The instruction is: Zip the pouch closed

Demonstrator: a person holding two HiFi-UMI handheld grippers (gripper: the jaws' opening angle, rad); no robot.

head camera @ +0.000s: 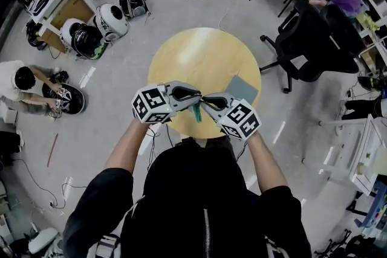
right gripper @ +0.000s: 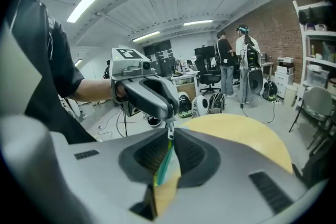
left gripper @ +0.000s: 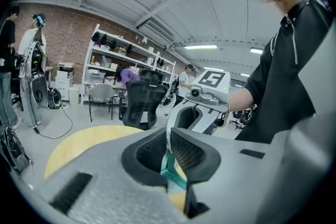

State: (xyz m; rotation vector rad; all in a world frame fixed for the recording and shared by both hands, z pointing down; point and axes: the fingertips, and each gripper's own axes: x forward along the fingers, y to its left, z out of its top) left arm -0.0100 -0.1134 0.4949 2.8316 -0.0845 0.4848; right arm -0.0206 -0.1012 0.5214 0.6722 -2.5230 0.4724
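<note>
A small teal pouch (head camera: 196, 112) hangs in the air over the near edge of the round yellow table (head camera: 181, 57), held between both grippers. My left gripper (head camera: 195, 96) comes in from the left, shut on the pouch's edge; teal fabric (left gripper: 169, 168) shows pinched between its pads. My right gripper (head camera: 206, 99) faces it from the right, shut on the pouch (right gripper: 164, 165) as well. A small metal zipper pull (right gripper: 169, 132) sticks up right at the right jaw tips, just under the left gripper's tip (right gripper: 157, 99). Most of the pouch is hidden by the jaws.
A flat grey pad (head camera: 242, 89) lies at the table's right edge. A black office chair (head camera: 305, 45) stands to the right. Helmets and a bag (head camera: 112, 20) sit on the floor at left, near a crouching person (head camera: 24, 84). Cables run across the floor.
</note>
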